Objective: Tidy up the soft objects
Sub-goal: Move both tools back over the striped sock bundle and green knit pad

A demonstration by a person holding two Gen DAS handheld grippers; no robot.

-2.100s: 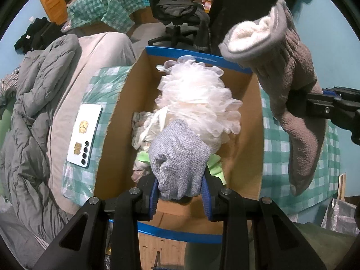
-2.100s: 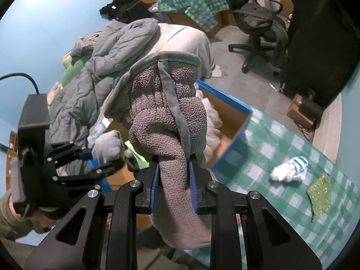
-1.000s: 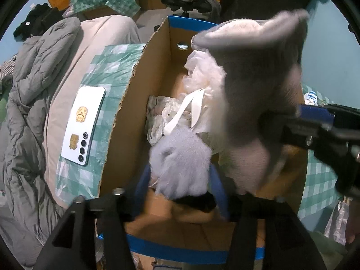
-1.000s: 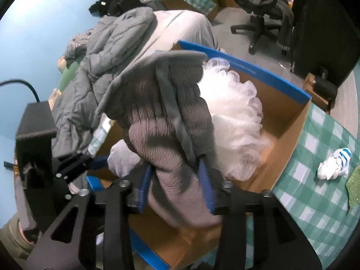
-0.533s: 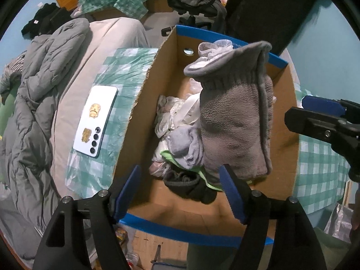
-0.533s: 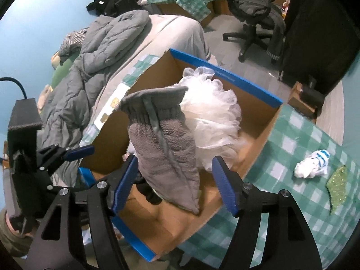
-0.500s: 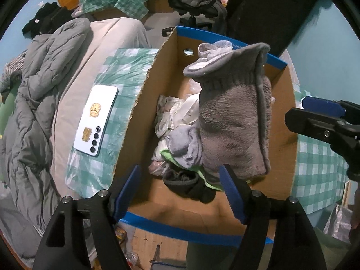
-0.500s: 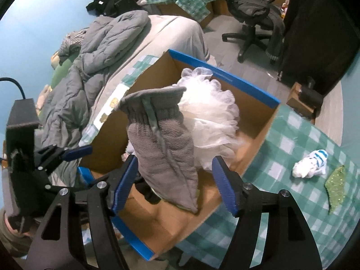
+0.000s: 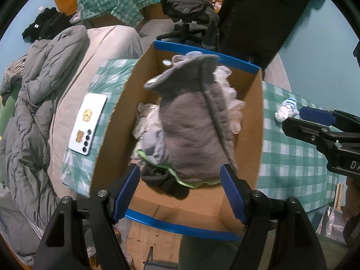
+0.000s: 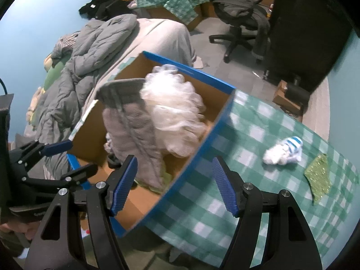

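A cardboard box (image 9: 117, 139) with blue rims (image 10: 186, 157) holds soft things. A big brown-grey fleece sock (image 9: 191, 123) stands on the pile, also in the right wrist view (image 10: 132, 123). Beside it lie a light grey sock (image 9: 155, 144), a white mesh puff (image 10: 175, 112), a green cloth and a dark sock (image 9: 162, 180). My left gripper (image 9: 180, 191) is open and empty at the box's near edge. My right gripper (image 10: 173, 184) is open and empty over the box's right wall. A white-and-blue striped sock (image 10: 283, 150) and a green glitter cloth (image 10: 319, 173) lie on the checked tablecloth (image 10: 236, 191).
A white phone (image 9: 88, 123) lies on the cloth left of the box. A grey quilted duvet (image 9: 33, 103) covers the bed on the left. An office chair (image 10: 240, 15) and a dark cabinet (image 10: 303, 33) stand behind.
Both grippers have opened: the left let go of the light grey sock, the right let go of the fleece sock. Both socks now lie in the box. The right gripper has drawn back to the right.
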